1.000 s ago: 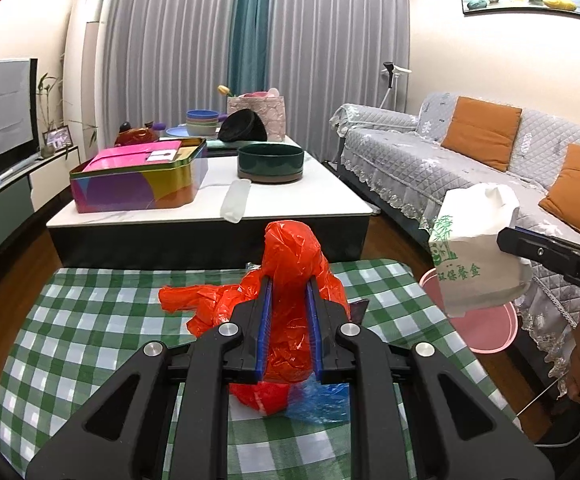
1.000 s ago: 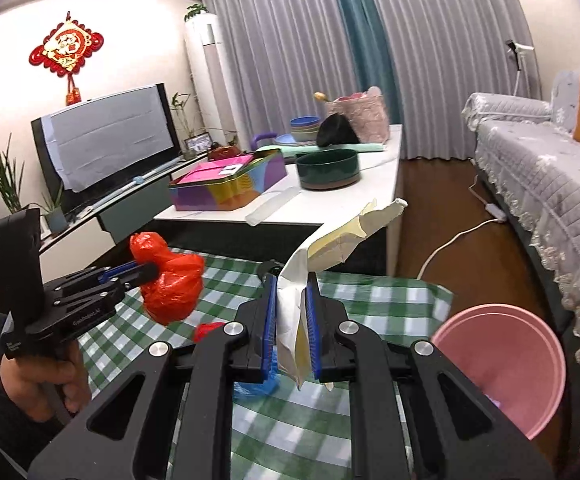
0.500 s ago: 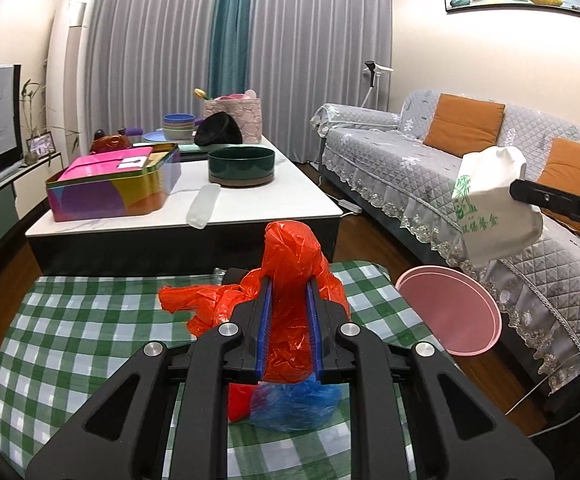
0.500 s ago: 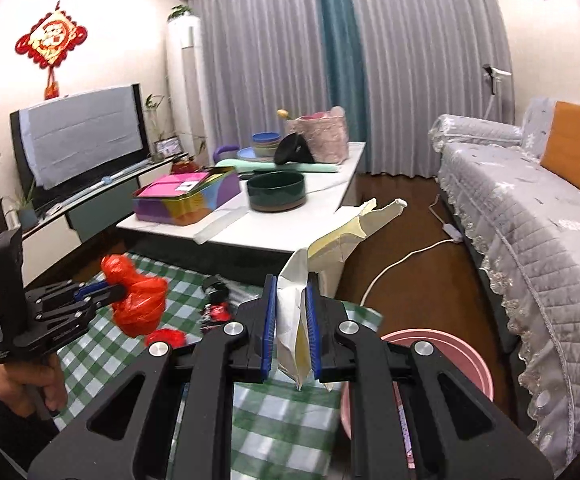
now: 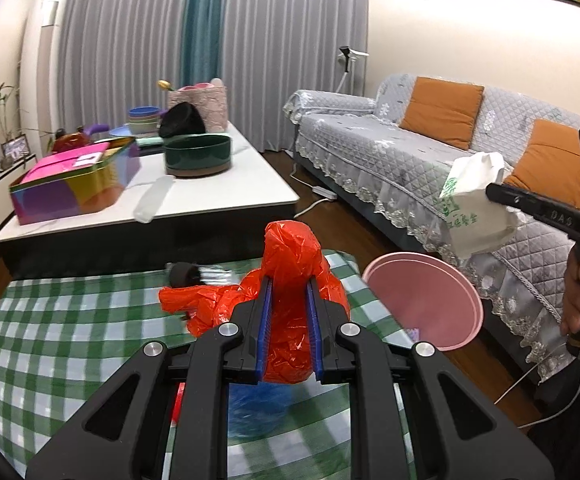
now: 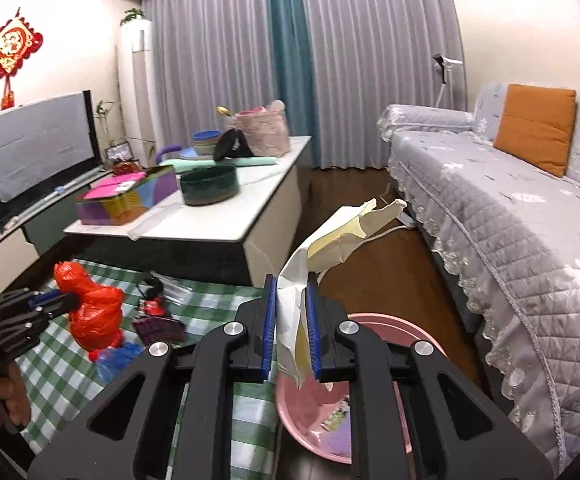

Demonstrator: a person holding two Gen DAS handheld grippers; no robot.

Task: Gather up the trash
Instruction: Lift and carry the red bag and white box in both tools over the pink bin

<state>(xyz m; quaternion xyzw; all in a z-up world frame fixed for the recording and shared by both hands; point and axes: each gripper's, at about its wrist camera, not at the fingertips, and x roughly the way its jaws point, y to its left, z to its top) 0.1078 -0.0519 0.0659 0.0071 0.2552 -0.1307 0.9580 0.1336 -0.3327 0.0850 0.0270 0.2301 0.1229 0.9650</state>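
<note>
- The pink basin [image 6: 386, 322] sits on the floor just beside the corner of the desk with the green checked cloth [image 5: 70, 320], between that desk and the sofa [image 6: 510, 232]; everything below is placed against it.
- The right tongs [image 6: 291, 312] are clamped on a crumpled white paper bag [image 6: 330, 236]. The bag's long axis runs up and away from the tongs, and its lower end hangs over the near part of the basin.
- The left tongs [image 5: 289, 320] are clamped on a bunched orange plastic bag [image 5: 290, 264], held above the checked cloth. The basin lies to their right, past the desk's edge.
- By my reading, the right hand is the nearer one: its bag looks ready to drop, while the left must travel sideways to clear the desk corner first.
- Inside the basin a few small scraps show, pale and purplish; I cannot tell what they are.
- On the cloth lie a blue plastic wad [image 6: 118, 358], a dark patterned pouch [image 6: 158, 326] and some clear wrapping [image 5: 210, 274], all farther from the basin than either held bag.
</note>
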